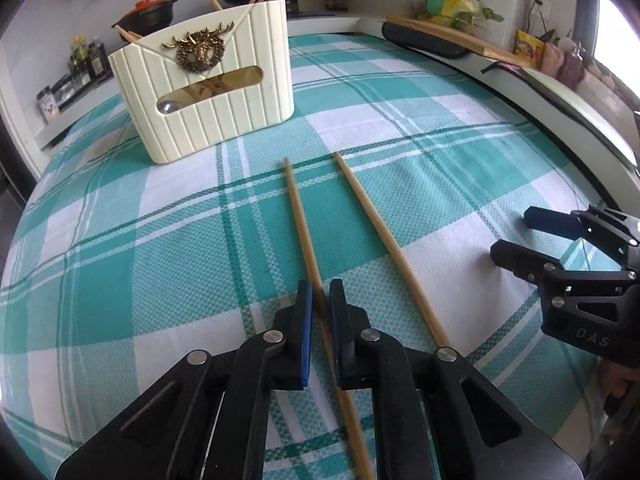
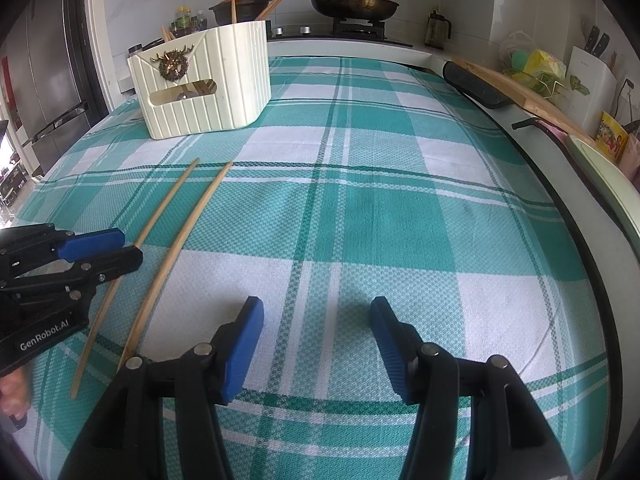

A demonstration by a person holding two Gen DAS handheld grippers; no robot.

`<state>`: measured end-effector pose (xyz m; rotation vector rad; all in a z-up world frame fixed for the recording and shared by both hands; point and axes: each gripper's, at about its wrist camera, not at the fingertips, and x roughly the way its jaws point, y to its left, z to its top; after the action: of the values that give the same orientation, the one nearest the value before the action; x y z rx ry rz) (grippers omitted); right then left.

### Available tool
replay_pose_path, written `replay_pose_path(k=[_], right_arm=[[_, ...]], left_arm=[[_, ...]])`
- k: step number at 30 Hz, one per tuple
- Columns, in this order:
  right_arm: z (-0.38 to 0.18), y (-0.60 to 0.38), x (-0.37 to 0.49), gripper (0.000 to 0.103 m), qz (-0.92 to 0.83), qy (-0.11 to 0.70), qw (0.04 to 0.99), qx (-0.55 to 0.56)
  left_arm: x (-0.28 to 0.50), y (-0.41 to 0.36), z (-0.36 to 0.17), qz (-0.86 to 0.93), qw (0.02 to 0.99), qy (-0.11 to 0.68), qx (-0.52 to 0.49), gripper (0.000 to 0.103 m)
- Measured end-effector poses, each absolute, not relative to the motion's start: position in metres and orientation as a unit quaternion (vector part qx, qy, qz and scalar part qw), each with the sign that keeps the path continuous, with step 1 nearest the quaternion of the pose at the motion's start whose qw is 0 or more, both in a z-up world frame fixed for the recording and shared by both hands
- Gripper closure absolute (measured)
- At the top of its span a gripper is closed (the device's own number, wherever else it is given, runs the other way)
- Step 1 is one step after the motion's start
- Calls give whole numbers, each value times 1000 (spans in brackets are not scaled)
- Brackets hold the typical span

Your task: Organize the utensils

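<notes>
Kitchen counters run along the back and right, with a wok on the stove [image 2: 354,6] and a knife block [image 1: 502,8] in the corner, and in front of them a surface under a teal and white checked cloth [image 2: 360,200] carries the work. Toward the back left stands the cream ribbed utensil holder [image 1: 208,80], a deer badge on its front; several chopsticks already lean out of its open top, so it is very likely where the loose ones belong. Two loose chopsticks lie on the cloth, side by side but apart, their tips pointing roughly toward the holder. The left tool [image 1: 320,304] has its jaws closed down on the left chopstick [image 1: 298,216], the blue pads pressing it partway along its length with the thicker end running back under the tool; gripping it there probably leaves enough free length ahead to steer the tip into the holder's mouth. The other chopstick [image 1: 372,220] lies untouched just to the right of that grip. The right tool [image 2: 316,334] hovers over bare cloth with its jaws about half open and nothing between them, well clear of both sticks, seemingly waiting its turn. The likely next move is lifting the held stick and carrying it to the holder.
</notes>
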<state>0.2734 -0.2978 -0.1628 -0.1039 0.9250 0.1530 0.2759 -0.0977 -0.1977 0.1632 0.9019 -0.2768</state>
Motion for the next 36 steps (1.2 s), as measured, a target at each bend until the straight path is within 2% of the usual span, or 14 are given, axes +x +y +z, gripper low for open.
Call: replay_pose_path(k=[8, 12, 18, 19, 20, 21, 23, 26, 33, 34, 36], right_arm=[[-159, -291, 273, 46, 66, 451, 889, -50], [-138, -254, 266, 46, 157, 456, 876, 6], [-156, -188, 267, 47, 173, 486, 855, -61], [-157, -185, 265, 54, 161, 476, 861, -74], [-158, -183, 262, 68, 148, 470, 865, -94], [-158, -183, 260, 70, 145, 466, 867, -97], [-158, -189, 259, 93, 134, 469, 869, -88], [-158, -205, 259, 96, 102, 465, 875, -92], [-157, -245, 256, 94, 25, 448, 886, -118], [-158, -247, 256, 94, 27, 447, 886, -118], [-159, -247, 256, 93, 28, 442, 889, -120]], left_arm=[[266, -37, -189, -73, 899, 432, 27, 99], [259, -15, -186, -57, 901, 430, 7, 99], [247, -15, -185, -61, 905, 421, 8, 99], [245, -15, -185, -60, 906, 419, 9, 99], [243, -15, -186, -59, 906, 419, 9, 99], [243, -15, -188, -58, 906, 420, 8, 99], [243, -14, -191, -55, 904, 424, 6, 99], [245, -12, -195, -46, 903, 428, 0, 98], [250, -1, -198, -17, 901, 432, -19, 97], [250, -2, -199, -17, 901, 433, -18, 93], [249, -6, -199, -23, 901, 432, -12, 78]])
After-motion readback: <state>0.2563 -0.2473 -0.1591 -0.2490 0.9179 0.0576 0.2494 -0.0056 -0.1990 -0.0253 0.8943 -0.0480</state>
